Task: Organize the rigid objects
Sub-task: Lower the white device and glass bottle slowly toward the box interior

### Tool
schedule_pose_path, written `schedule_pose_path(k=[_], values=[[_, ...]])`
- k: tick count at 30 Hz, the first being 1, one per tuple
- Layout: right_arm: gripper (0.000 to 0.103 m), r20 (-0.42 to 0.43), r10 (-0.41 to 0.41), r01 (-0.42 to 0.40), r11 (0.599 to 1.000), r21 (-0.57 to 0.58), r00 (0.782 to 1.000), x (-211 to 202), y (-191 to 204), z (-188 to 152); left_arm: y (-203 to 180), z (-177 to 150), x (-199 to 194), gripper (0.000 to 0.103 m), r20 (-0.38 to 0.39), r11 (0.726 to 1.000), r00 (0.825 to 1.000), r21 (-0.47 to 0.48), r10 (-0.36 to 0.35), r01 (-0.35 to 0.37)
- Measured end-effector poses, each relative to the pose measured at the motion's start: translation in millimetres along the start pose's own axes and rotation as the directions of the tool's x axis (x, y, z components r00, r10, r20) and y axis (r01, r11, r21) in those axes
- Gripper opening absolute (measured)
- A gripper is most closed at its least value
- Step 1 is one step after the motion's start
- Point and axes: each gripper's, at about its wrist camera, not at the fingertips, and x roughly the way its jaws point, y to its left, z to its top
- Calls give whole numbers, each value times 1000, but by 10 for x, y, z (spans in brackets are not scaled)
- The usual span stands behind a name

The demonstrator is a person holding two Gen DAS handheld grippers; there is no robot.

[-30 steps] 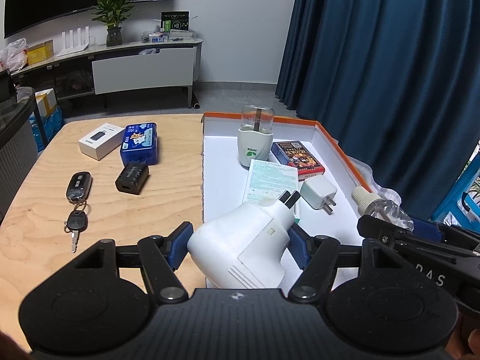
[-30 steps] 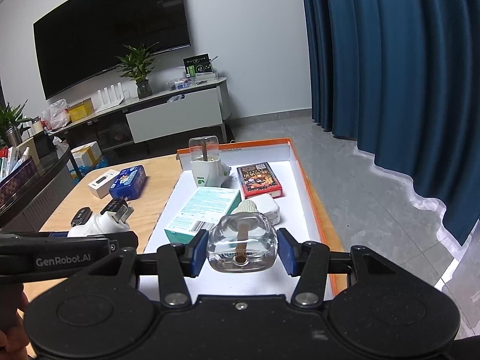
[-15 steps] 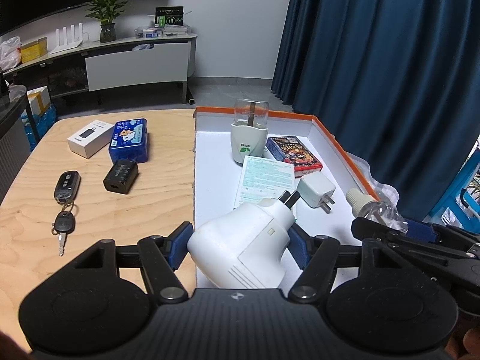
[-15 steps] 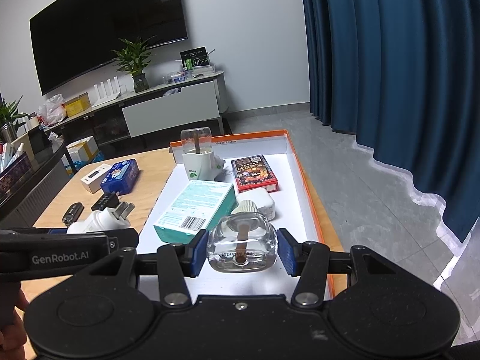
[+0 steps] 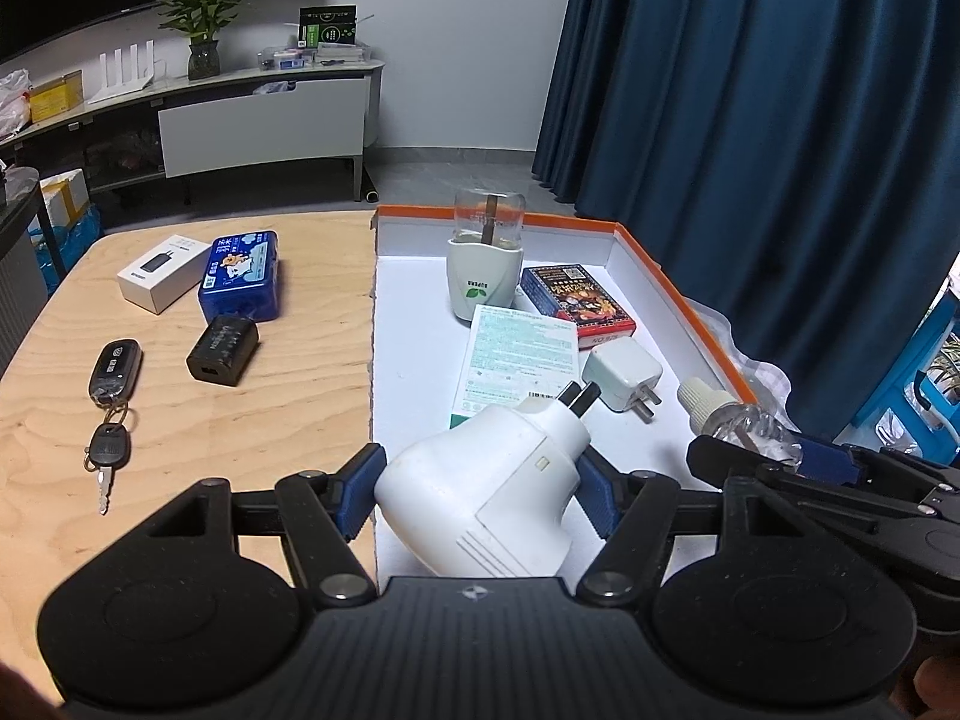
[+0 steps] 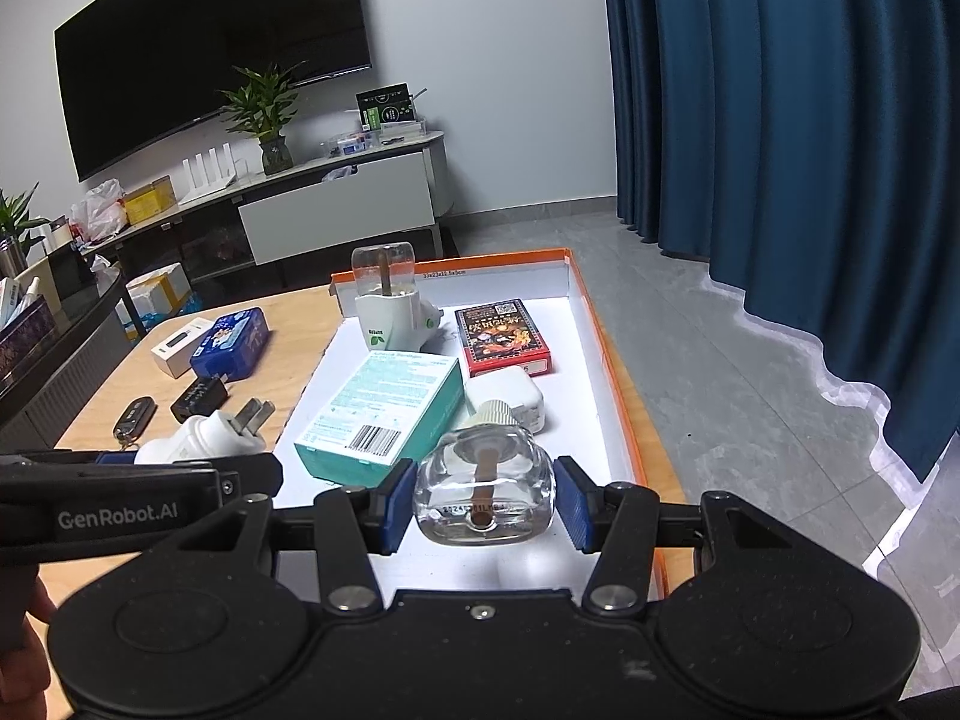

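Observation:
My left gripper [image 5: 480, 495] is shut on a white plug-in heater unit [image 5: 486, 492] with two prongs, held above the near edge of the white tray [image 5: 408, 324]. My right gripper [image 6: 483, 504] is shut on a clear glass refill bottle [image 6: 486, 495] with a wick and ribbed cap, held over the tray's near end. It also shows in the left wrist view [image 5: 732, 420]. In the tray lie a teal box [image 6: 384, 408], a white charger [image 6: 510, 396], a red card box [image 6: 501, 339] and a second heater with bottle [image 6: 387, 306].
On the wooden table [image 5: 180, 420] left of the tray lie a car key fob with key [image 5: 111, 384], a black adapter [image 5: 222, 348], a blue tin [image 5: 243, 273] and a white box [image 5: 162, 270]. A blue curtain [image 5: 780, 150] hangs to the right.
Both grippers have shifted slightly right and forward over the tray, holding the same objects. The objects on the table and tray have not moved.

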Motion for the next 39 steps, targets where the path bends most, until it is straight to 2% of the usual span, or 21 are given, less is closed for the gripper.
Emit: schedule_pose_path(k=[27,39], values=[[60,-12,-13,13,1000,0,1000,103,-39,8,-2,18,67,68,-12,1000,1000,6,-20,20],[61,-23,-15,14,1000,-4,1000,148,-39,5,-6,-3,126,68,-32,999,998,21,-49,50]])
